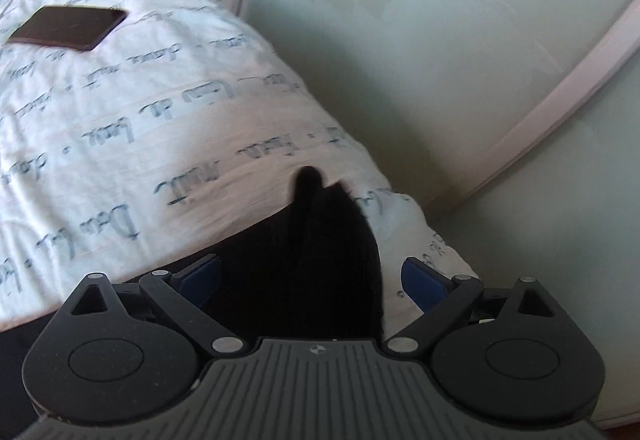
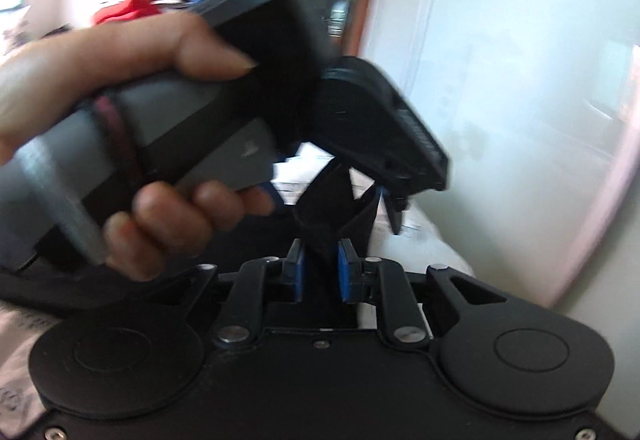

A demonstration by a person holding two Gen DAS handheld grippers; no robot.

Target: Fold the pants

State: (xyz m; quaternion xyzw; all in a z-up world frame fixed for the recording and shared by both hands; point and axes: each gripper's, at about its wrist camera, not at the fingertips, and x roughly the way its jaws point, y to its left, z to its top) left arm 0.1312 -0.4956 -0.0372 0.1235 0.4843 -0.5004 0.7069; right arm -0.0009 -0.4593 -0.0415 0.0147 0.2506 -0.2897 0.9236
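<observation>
On bedspread [image 1: 120,127], dark tablet [image 1: 70,27] — beside wardrobe [image 1: 460,59]

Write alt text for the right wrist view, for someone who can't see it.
The right gripper pinches a fold of black fabric pants between its blue-padded fingers. Just beyond, a person's hand holds the left gripper over a white printed bedspread.
</observation>
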